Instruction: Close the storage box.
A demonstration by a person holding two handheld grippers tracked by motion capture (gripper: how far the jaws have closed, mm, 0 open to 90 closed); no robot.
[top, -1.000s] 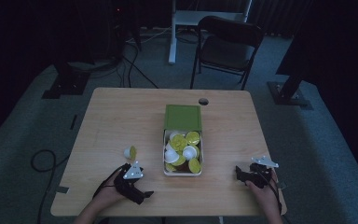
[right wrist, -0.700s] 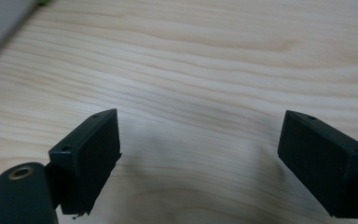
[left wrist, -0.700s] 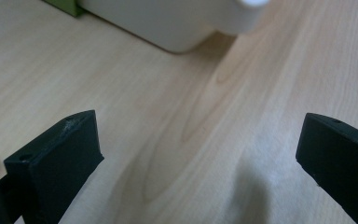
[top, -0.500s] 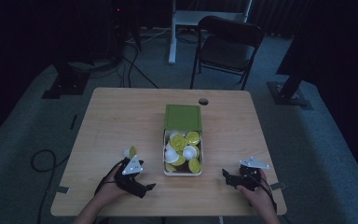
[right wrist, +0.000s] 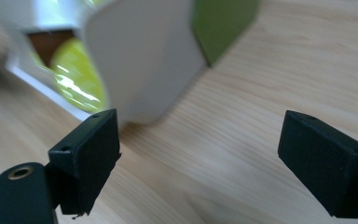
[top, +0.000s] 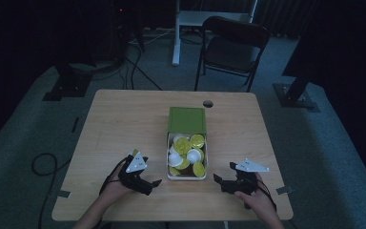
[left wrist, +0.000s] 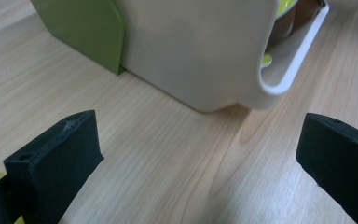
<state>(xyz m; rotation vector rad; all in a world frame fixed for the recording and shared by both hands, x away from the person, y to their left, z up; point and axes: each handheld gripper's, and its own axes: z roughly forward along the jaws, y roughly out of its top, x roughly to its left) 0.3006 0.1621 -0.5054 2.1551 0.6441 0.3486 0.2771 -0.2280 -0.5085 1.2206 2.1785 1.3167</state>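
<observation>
So the white box (top: 187, 160) sits pretty much dead centre on the wooden table (top: 119, 124), a bit toward the 6 o'clock edge; its green lid (top: 187, 119) lies flat at the box's 12 o'clock, touching it; inside there's a pile of yellow and white capsules (top: 189, 152), a few of them tipped on their sides.

The left gripper (top: 148, 183) rests low on the table at roughly 8 o'clock from the box, near its front corner but not touching; the hand (top: 112, 188) wraps it from behind, forearm coming up from the 6 o'clock edge and angled toward 1 o'clock; jaws are spread wide with nothing between them, and in the left gripper view the box wall (left wrist: 196, 51) sits just ahead of the gap.

The right gripper (top: 223, 182) mirrors that at about 4 o'clock from the box, pointing toward 10 o'clock; hand (top: 257, 198) behind it, wrist low; jaws also wide apart and empty; the right gripper view shows the box corner (right wrist: 140, 60) just beyond its near jaw, blurry.
</observation>
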